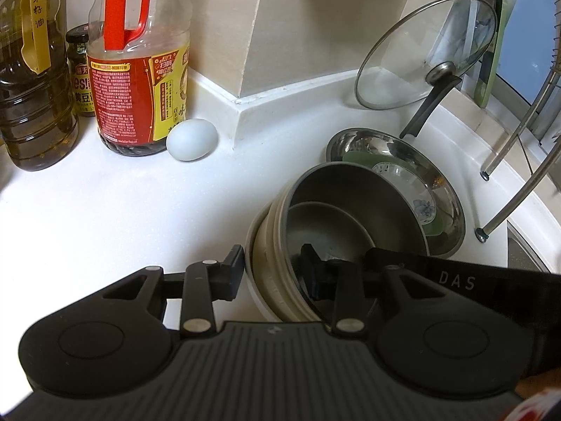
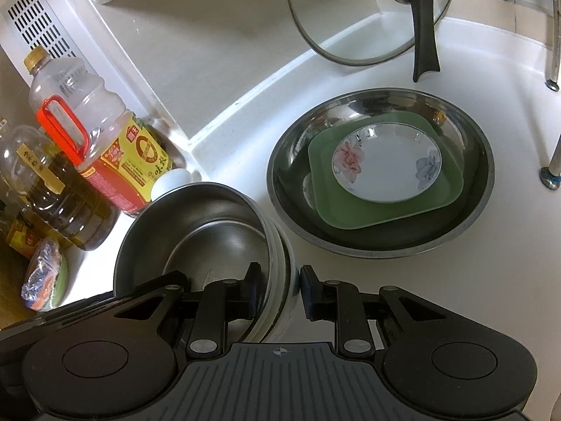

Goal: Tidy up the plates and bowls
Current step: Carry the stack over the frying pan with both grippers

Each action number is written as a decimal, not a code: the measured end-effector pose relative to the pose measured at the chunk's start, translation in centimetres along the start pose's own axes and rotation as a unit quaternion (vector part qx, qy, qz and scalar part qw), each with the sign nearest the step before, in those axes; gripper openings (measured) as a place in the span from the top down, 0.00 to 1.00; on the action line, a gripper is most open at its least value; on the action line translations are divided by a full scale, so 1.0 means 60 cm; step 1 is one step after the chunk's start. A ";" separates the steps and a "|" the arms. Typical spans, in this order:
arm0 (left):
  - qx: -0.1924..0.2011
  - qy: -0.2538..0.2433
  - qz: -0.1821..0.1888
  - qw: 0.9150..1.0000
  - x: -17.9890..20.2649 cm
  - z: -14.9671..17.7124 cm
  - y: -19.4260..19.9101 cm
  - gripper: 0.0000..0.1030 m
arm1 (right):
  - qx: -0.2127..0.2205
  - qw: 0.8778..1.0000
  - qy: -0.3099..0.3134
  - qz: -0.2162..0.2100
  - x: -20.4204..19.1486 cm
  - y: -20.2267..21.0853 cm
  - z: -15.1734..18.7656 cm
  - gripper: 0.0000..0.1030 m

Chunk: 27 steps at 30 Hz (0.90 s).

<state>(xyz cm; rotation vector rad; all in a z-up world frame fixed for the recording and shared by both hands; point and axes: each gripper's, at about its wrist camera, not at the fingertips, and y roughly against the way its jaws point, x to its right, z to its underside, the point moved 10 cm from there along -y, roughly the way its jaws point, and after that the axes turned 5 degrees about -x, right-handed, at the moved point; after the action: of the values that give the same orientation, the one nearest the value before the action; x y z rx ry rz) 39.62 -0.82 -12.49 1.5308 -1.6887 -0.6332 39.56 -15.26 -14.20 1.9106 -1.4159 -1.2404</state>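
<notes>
A stack of nested steel-lined bowls with cream outer walls sits slightly tilted on the white counter. My left gripper is shut on the stack's near-left wall, one finger outside and one inside. My right gripper is shut on the opposite side of the same bowl stack, its left finger inside and its right finger outside. Just behind stands a wide steel basin holding a green square plate with a small floral plate on top.
A glass lid with a black handle leans on the back wall. An oil bottle, a red-labelled sauce bottle, a small jar and a pale egg crowd the left. Metal rack legs stand at right.
</notes>
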 end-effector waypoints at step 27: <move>0.042 -0.010 0.005 0.999 0.024 -0.054 0.057 0.70 | 0.036 0.999 -0.002 -0.018 -0.015 0.056 -0.044 0.76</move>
<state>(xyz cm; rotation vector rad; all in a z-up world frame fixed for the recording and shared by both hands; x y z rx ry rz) 40.13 -1.29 -7.59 1.5769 -1.7567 -0.5803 40.08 -16.06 -9.96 1.9907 -1.4535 -1.2250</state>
